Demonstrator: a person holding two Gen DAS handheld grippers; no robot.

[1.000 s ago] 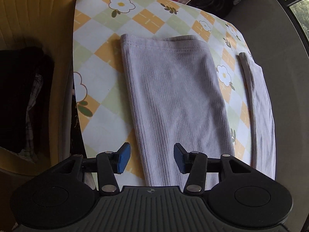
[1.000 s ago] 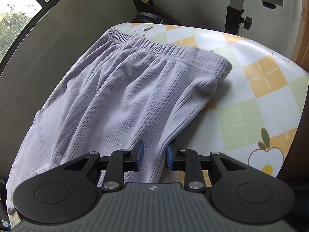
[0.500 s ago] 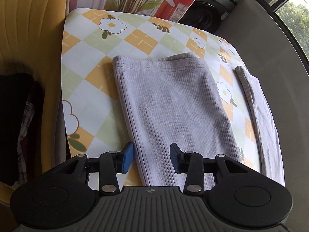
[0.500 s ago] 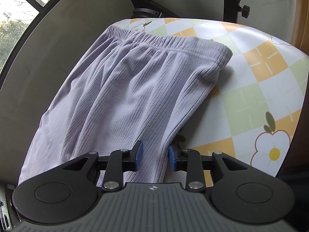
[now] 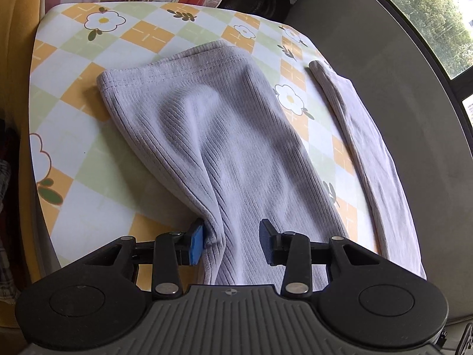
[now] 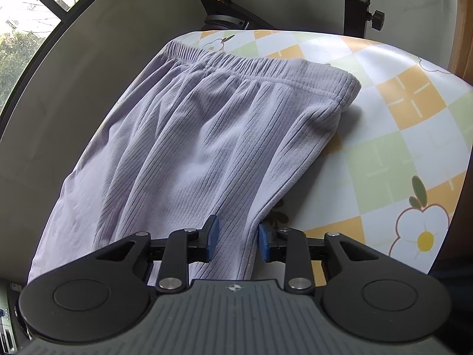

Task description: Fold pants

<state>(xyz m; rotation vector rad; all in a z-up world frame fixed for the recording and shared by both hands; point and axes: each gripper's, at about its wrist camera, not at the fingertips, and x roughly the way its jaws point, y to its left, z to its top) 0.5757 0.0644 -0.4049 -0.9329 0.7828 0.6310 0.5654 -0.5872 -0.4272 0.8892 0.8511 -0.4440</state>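
Pants on a patterned table, one gripper at each end.

The lilac ribbed pants (image 5: 224,136) lie on a table (image 5: 77,136) covered by a cloth of orange, green and white checks with flower prints. Left gripper (image 5: 232,241): jaws closing, the edge of a pant leg rises as a ridge between them; the left pad touches the fabric, the right pad stands apart from it. Right gripper (image 6: 239,238): jaws partly closed around a raised fold of the pants (image 6: 189,148) near the waistband end; whether the pads press it cannot be told. The elastic waistband (image 6: 245,66) lies at the far side. One leg hangs over the table's right edge. Room: grey floor (image 5: 384,68), window (image 5: 434,14) far right, exercise bike frame (image 6: 224,3) beyond the table, yellow chair (image 5: 17,29) at left.
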